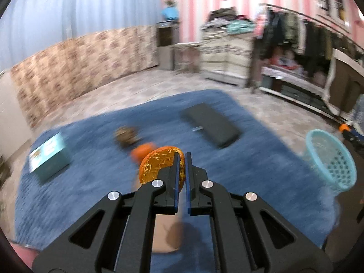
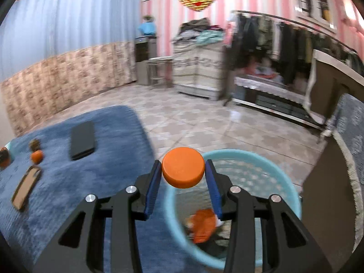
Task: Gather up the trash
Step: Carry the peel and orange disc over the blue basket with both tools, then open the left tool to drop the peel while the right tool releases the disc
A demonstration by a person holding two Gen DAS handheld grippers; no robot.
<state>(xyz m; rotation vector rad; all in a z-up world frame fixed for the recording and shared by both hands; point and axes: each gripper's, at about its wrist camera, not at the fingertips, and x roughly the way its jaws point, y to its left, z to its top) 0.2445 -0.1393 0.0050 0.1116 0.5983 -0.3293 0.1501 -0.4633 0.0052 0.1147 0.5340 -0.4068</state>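
My left gripper [image 1: 181, 159] is shut on an orange wrapper with gold marks [image 1: 154, 167], held above the blue rug [image 1: 91, 193]. An orange item [image 1: 142, 151] and a brown ball [image 1: 126, 135] lie on the rug just beyond it. My right gripper [image 2: 183, 170] is shut on an orange cap [image 2: 182, 170] and holds it over the light blue basket [image 2: 284, 182]. Orange trash [image 2: 203, 225] lies in the basket's bottom. The basket also shows in the left wrist view [image 1: 332, 161] at the rug's right edge.
A black flat case [image 1: 210, 124] and a teal box [image 1: 49, 157] lie on the rug. In the right wrist view a phone in a brown case [image 2: 26, 187] lies at the left. Tiled floor [image 2: 204, 122], a dresser and a clothes rack stand behind.
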